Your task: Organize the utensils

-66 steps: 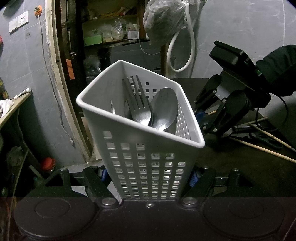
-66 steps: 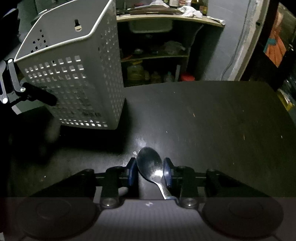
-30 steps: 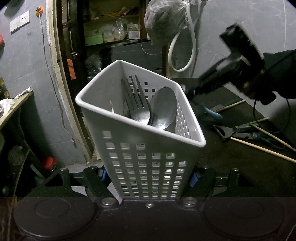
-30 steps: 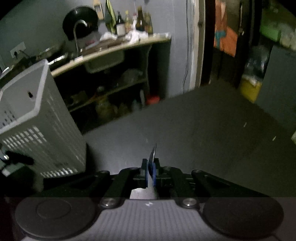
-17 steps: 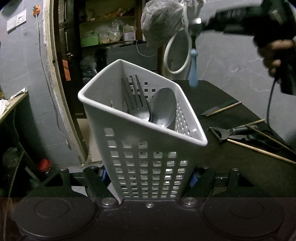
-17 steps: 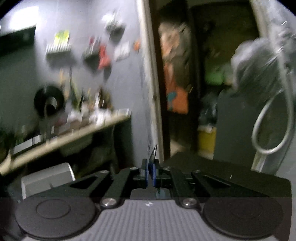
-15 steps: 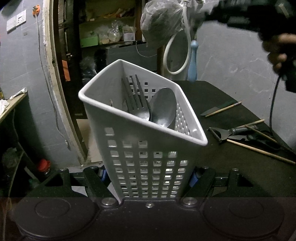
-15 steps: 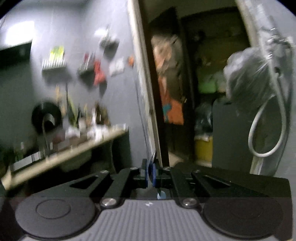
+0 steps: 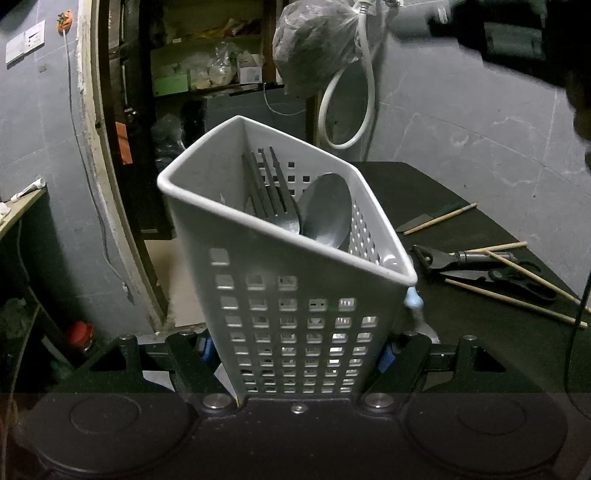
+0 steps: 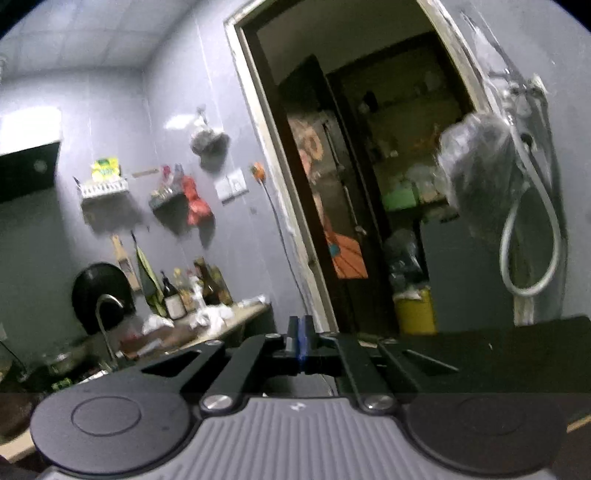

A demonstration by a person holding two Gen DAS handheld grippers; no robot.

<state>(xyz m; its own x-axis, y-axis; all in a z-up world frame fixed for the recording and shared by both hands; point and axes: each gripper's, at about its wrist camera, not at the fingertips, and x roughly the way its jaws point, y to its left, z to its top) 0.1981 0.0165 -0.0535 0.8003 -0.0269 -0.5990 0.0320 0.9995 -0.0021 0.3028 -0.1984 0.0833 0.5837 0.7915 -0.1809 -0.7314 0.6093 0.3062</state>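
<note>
My left gripper (image 9: pixel 295 354) is shut on the lower walls of a white perforated basket (image 9: pixel 288 295), which stands tilted on the dark table (image 9: pixel 480 343). Inside lean a metal fork (image 9: pixel 273 199) and a metal spoon (image 9: pixel 325 210). A light blue handle end (image 9: pixel 413 302) shows blurred just outside the basket's right corner. My right gripper (image 9: pixel 413 26) is a dark blur high at the upper right. In its own view the right gripper (image 10: pixel 300 343) points at the wall and doorway. Its jaws are closing, pads together, nothing between them.
On the table to the right lie black scissors and a peeler (image 9: pixel 480 266), wooden chopsticks (image 9: pixel 517 302) and a knife (image 9: pixel 432 221). A plastic bag (image 9: pixel 317 48) and a white hose (image 9: pixel 354 107) hang on the wall behind. A doorway opens at the left.
My right gripper swung up above the basket. The spoon edge that stood between its pads is gone. A blue handle end now shows beside the basket's right corner. The basket kept still.
</note>
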